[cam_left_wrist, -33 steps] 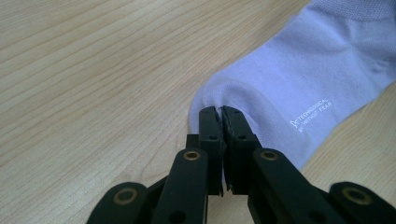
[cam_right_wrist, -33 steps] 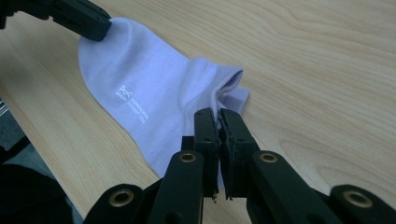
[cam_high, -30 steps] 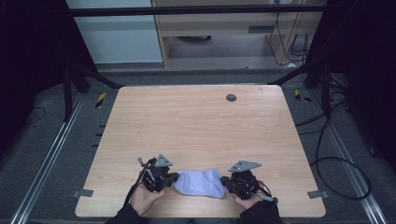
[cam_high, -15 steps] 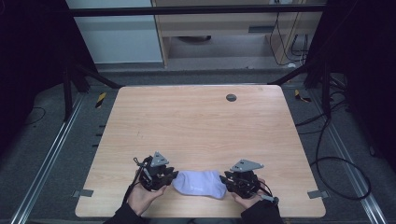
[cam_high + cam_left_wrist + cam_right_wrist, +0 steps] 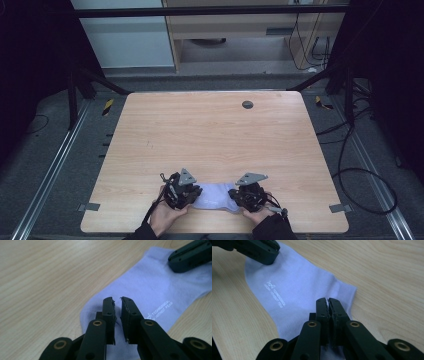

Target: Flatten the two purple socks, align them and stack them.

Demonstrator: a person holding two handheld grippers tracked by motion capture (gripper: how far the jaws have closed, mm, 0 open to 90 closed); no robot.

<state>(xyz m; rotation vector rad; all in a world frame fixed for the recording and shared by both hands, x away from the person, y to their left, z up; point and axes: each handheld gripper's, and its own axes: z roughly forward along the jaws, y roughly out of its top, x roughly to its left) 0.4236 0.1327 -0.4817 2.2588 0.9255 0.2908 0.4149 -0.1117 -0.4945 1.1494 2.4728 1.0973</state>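
Pale wood desk, near edge: the lilac sock lies flat between both hands. Left tongs have just been closing, a narrow gap remaining, no fabric pinched. Right tongs have shut together over the sock's end. Judgement: neither grasp is yet secured.

Left gripper, right gripper: black jointed jaws, brass-ringed pivot screws behind the tips, grey triangular top plates, trailing black cables; dark sleeves.
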